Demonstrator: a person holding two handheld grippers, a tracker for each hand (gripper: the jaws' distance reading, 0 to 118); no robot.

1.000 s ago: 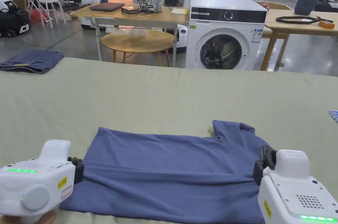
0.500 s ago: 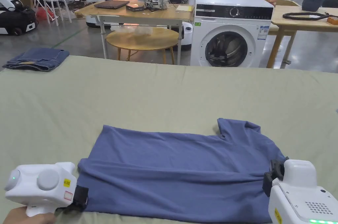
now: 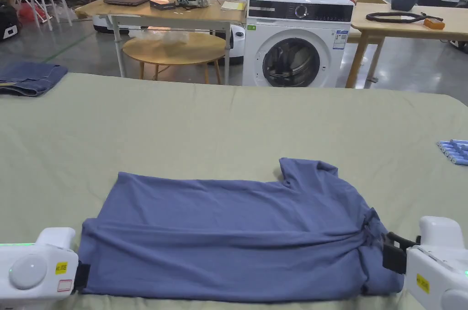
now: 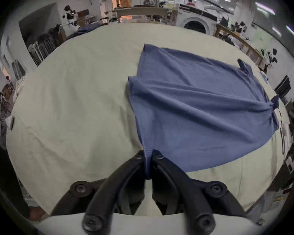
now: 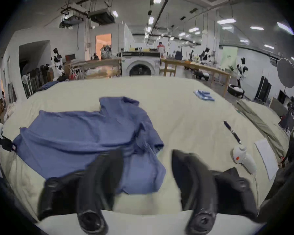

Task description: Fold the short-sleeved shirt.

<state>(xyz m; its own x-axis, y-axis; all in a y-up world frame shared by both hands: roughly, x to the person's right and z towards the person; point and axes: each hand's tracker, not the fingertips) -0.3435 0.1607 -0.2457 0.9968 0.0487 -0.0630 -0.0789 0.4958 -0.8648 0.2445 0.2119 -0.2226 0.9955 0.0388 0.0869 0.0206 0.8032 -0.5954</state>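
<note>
Now the blue shirt [image 3: 233, 228] lies flat on the green sheet [image 3: 228, 123], folded along its length, with the collar end on the right. At the shirt's left end, the left gripper [image 4: 148, 155] has both jaws squeezed tight on a bit of the cloth. At the right end, the right gripper [image 5: 147, 155] has its jaws spread wide, with nothing pinched between them.

Head view: high behind both grippers, facing forward-down. Gripper views: low, close behind own jaws, facing across shirt [image 3: 233, 233], washing machine [image 3: 295, 37] beyond; shared by all.
</note>
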